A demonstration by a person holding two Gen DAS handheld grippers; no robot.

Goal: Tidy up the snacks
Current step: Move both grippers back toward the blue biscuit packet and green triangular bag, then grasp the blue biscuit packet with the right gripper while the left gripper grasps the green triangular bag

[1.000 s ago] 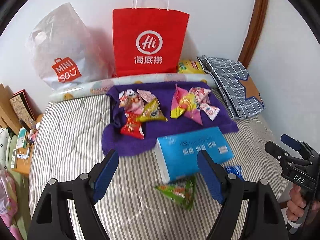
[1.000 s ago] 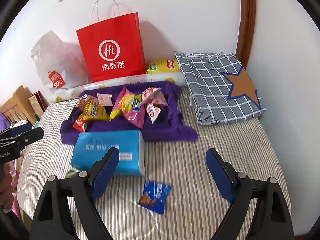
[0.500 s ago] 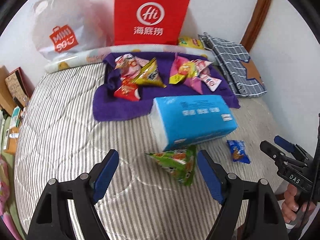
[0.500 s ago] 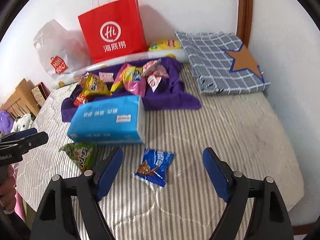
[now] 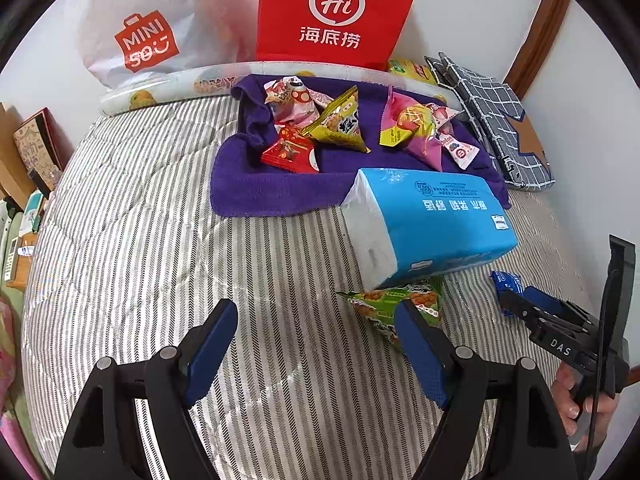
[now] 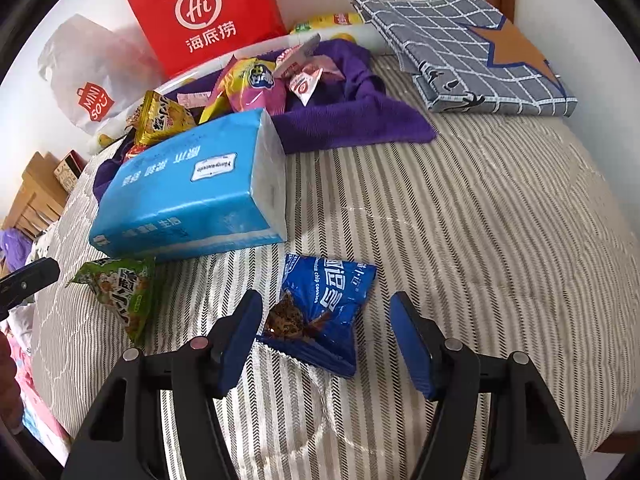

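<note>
A purple towel (image 5: pixel 256 188) (image 6: pixel 352 120) on the striped bed holds several snack packets: red (image 5: pixel 290 154), yellow-green (image 5: pixel 340 122), pink (image 5: pixel 416 128). A green packet (image 5: pixel 394 306) (image 6: pixel 124 292) lies in front of a blue tissue pack (image 5: pixel 440 216) (image 6: pixel 192 192). A blue cookie packet (image 6: pixel 324 308) (image 5: pixel 508 286) lies on the bed. My right gripper (image 6: pixel 326 338) is open, low over the blue packet, a finger on each side. My left gripper (image 5: pixel 316 346) is open and empty, its right finger beside the green packet.
A red paper bag (image 5: pixel 336 12) and a white plastic bag (image 5: pixel 144 28) stand against the wall behind a rolled mat (image 5: pixel 168 92). A folded checked cloth (image 6: pixel 476 48) lies back right. Shelves with clutter (image 5: pixel 28 168) are off the bed's left edge.
Both grippers have moved forward and down toward the bed. The right gripper now straddles the blue cookie packet; the left has closed in on the green packet. Both stay open.
</note>
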